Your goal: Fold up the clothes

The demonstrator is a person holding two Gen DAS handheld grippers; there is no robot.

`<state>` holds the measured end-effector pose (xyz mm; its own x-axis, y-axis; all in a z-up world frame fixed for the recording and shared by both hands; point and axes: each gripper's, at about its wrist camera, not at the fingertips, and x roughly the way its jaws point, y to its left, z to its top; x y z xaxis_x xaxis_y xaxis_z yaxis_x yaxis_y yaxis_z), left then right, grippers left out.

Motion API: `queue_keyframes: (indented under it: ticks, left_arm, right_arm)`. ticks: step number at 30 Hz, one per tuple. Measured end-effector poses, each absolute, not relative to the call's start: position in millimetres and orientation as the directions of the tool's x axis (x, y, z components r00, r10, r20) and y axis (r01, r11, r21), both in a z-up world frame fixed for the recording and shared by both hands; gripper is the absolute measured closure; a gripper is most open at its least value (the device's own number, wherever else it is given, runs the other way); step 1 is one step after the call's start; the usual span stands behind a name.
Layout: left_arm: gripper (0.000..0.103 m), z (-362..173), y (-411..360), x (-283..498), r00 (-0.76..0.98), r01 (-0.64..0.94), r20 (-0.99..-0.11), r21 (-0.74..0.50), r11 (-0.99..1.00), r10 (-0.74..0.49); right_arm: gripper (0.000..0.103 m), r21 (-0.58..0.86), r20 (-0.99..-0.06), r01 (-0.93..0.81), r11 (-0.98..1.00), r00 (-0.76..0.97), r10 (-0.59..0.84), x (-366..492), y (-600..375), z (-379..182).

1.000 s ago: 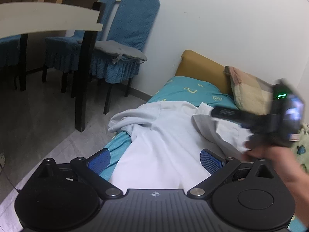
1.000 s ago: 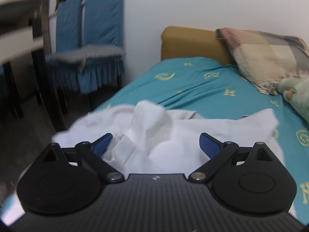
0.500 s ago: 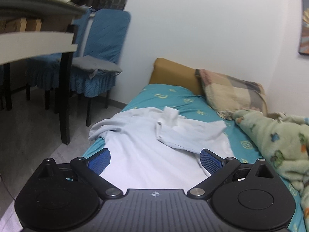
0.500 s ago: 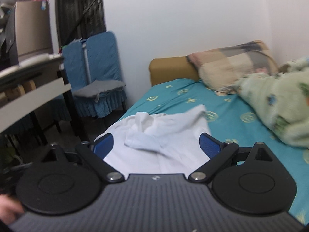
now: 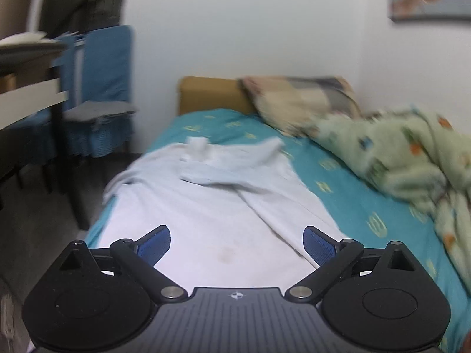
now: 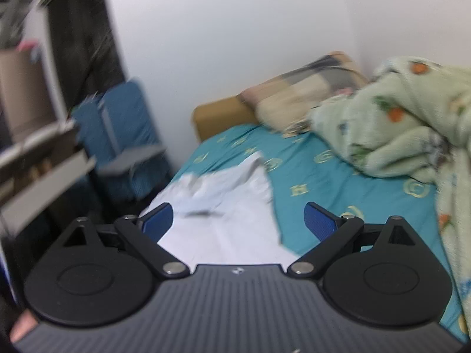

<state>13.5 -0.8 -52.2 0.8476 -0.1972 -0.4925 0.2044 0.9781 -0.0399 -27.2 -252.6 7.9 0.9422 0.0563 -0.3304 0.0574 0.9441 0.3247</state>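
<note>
The white shirt lies on the bed, along its left edge. Both tools, left and right, gape wide, holding nothing. Its loose sleeve could slip off that edge.

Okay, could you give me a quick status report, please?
Left gripper open, empty. Right gripper open, empty. White garment on bed, partly folded. Green blanket alongside, not touching it.
</note>
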Motion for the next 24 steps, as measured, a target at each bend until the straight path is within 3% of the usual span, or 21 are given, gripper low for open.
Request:
queue_keyframes:
  ticks: [7, 13, 18, 21, 24]
  left_arm:
    - [0.014, -73.4, -84.5, -3.5, 0.760, 0.419, -0.567, 0.051, 0.907, -0.319]
    - [0.021, -94.3, -173.6, 0.2, 0.647, 0.543, -0.634, -0.008, 0.840, -0.424]
    - [0.022, -122.7, -245.5, -2.9, 0.556, 0.636, -0.667, -0.041, 0.770, -0.495]
    - [0.023, -142.4, -272.2, -0.3, 0.533, 0.651, -0.693, -0.031, 0.758, -0.486]
    - [0.039, -162.1, -298.5, 2.5, 0.510, 0.664, -0.718, -0.021, 0.747, -0.474]
  right_arm:
    - [0.006, 0.415, -0.326, 0.193, 0.889, 0.944, -0.052, -32.1, -315.4, 4.0]
    - [0.006, 0.475, -0.347, 0.270, 0.838, 0.932, -0.103, -29.8, -352.2, -12.0]
    - [0.006, 0.521, -0.367, 0.331, 0.787, 0.919, -0.144, -28.0, -382.8, -25.3]
    - [0.006, 0.546, -0.380, 0.366, 0.753, 0.910, -0.167, -26.8, -401.1, -33.3]
    - [0.006, 0.570, -0.394, 0.400, 0.717, 0.900, -0.189, -25.7, -419.5, -41.3]
